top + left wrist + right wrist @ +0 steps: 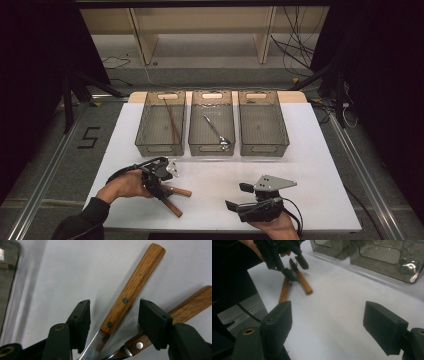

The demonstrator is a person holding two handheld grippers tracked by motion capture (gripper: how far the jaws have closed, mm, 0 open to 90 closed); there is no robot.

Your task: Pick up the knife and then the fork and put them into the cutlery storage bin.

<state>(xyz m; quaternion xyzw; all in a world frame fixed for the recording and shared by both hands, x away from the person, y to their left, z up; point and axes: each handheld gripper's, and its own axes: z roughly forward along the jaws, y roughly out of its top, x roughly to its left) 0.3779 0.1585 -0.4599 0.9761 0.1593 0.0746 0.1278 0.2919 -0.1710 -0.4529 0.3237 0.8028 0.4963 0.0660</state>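
A: Tongs first. How do the right tongs (239, 196) stand?
B: Jaws spread wide over bare white surface (310, 165), nothing between them, at the near right edge.
A: And the left tongs (113, 321)?
B: Also parted, set down over two wooden-handled utensils (172, 197) lying on the surface at near left. In the left gripper view one handle (133, 287) runs up between the jaws, with space on both sides; the second handle (192, 306) passes behind the right-hand jaw. Whether either jaw touches wood, I cannot tell.
A: How do the handles lie?
B: Spread apart in a V, metal ends converging under the left tongs.
A: Farther back?
B: Three clear bins side by side. The left bin (161, 125) holds brown chopsticks (171, 120), the middle bin (212, 123) a metal spoon (218, 133), the right bin (262, 123) looks empty.
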